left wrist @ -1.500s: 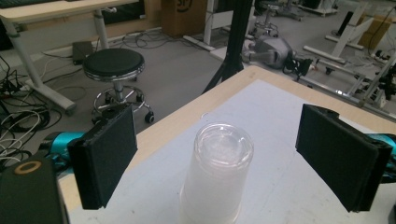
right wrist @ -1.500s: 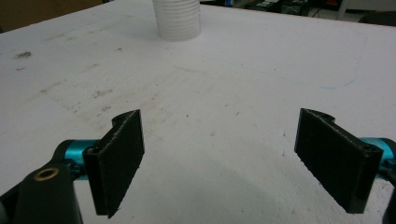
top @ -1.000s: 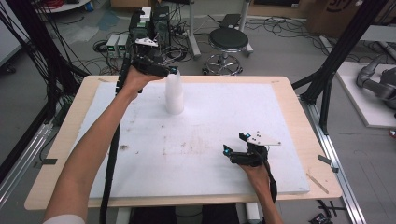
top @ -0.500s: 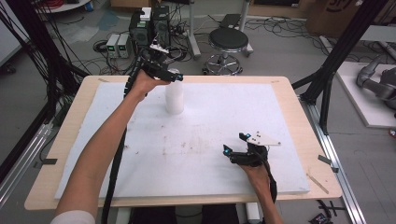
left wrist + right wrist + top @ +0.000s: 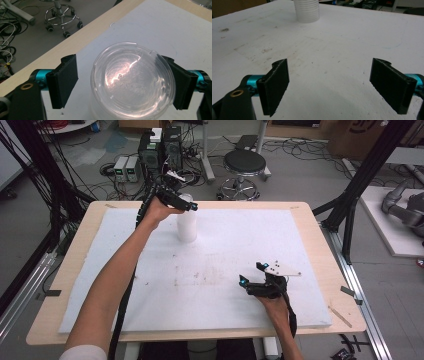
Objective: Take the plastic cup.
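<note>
Clear plastic is what I am closing on: a round lid (image 5: 132, 82) sits on top of a white ribbed cup (image 5: 187, 222) that stands upright at the far left-centre of the white foam mat (image 5: 300, 245). My left gripper (image 5: 122, 82) straddles that lid from above, jaws spread, the right jaw touching or nearly touching the rim and the left jaw standing clear of it, so it grasps nothing yet. I judge the step to be taking hold of the lid. To do it well I would slide the gripper toward the gap side until the lid is centred, keep the jaws level with the rim, then squeeze gently, since thin plastic may buckle or tip the light cup.

My right gripper (image 5: 262, 282) rests on the mat near the right front, jaws wide apart and empty.

From the high view I get the layout, both arms and the cup's position, but the lid is hidden under my left hand (image 5: 155, 210). Through the left gripper view I see the uneven gap. Along the right gripper view the cup's ribbed base shows far off, with the stained mat between.
</note>
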A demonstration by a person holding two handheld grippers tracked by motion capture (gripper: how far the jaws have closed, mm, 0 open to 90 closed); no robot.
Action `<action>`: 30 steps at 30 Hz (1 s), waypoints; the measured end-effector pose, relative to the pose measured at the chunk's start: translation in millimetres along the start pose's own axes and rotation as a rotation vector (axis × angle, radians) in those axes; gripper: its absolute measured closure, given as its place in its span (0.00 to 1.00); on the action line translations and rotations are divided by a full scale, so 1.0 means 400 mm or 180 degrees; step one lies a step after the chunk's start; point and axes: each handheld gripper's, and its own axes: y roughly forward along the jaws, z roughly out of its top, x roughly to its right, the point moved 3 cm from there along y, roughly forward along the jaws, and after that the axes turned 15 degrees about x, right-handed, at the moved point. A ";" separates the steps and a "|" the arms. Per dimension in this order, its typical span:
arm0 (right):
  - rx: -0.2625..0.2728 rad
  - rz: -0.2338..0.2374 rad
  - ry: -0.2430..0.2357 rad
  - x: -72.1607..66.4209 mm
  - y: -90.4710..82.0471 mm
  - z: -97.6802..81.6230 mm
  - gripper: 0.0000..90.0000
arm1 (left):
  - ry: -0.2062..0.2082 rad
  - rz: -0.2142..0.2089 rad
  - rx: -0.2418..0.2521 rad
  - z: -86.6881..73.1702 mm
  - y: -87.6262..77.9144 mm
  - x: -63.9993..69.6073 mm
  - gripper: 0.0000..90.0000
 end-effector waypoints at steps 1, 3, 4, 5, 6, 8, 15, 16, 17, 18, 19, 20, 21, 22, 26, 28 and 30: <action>-0.0001 0.0001 -0.0003 0.000 0.000 0.000 0.18 | 0.0003 0.0004 -0.0016 -0.002 0.002 0.001 0.23; 0.0001 -0.0003 -0.0013 0.001 -0.001 0.000 0.18 | 0.0014 0.0002 -0.0037 -0.003 0.003 0.002 0.24; 0.0002 -0.0006 -0.0003 0.000 -0.001 0.000 0.18 | 0.0016 0.0002 -0.0052 -0.004 0.004 0.003 0.25; 0.0003 -0.0005 0.0000 0.001 -0.001 0.000 0.18 | 0.0026 0.0016 -0.0072 -0.004 0.004 0.003 0.26; 0.0009 -0.0008 -0.0001 0.001 -0.001 0.000 0.18 | 0.0034 0.0011 -0.0072 -0.004 0.004 0.004 0.27; 0.0005 -0.0007 -0.0001 0.000 -0.001 0.000 0.18 | 0.0053 -0.0009 -0.0075 -0.003 0.004 0.004 0.28; 0.0016 -0.0017 0.0001 0.001 -0.002 0.000 0.18 | 0.0021 -0.0014 -0.0100 -0.005 0.005 0.005 0.34; 0.0018 -0.0018 0.0000 0.001 -0.002 0.000 0.18 | 0.0021 -0.0014 -0.0100 -0.005 0.005 0.005 0.35; 0.0020 -0.0021 0.0000 0.001 -0.002 0.000 0.18 | 0.0046 -0.0033 -0.0107 -0.005 0.005 0.006 0.36; 0.0017 -0.0021 0.0005 0.001 -0.002 0.000 0.18 | 0.0034 -0.0042 -0.0100 -0.005 0.005 0.007 0.37; 0.0014 -0.0021 0.0002 0.001 -0.002 0.000 0.18 | 0.0035 -0.0049 -0.0106 -0.006 0.006 0.008 0.38; 0.0014 -0.0021 0.0002 0.001 -0.002 0.000 0.18 | 0.0035 -0.0049 -0.0106 -0.006 0.006 0.008 0.38; 0.0008 -0.0022 -0.0002 0.000 -0.001 0.000 0.18 | 0.0050 -0.0044 -0.0116 -0.006 0.006 0.007 0.38; 0.0007 -0.0021 -0.0002 0.000 -0.001 0.000 0.18 | 0.0041 -0.0053 -0.0122 -0.007 0.007 0.008 0.39; 0.0015 -0.0022 0.0005 0.001 -0.001 0.000 0.18 | 0.0041 -0.0051 -0.0118 -0.006 0.008 0.010 0.40; 0.0008 -0.0022 0.0001 0.001 -0.001 0.000 0.18 | 0.0036 -0.0048 -0.0116 -0.006 0.008 0.010 0.41; 0.0003 -0.0024 0.0003 0.000 -0.001 0.000 0.18 | 0.0032 -0.0042 -0.0119 -0.006 0.008 0.010 0.41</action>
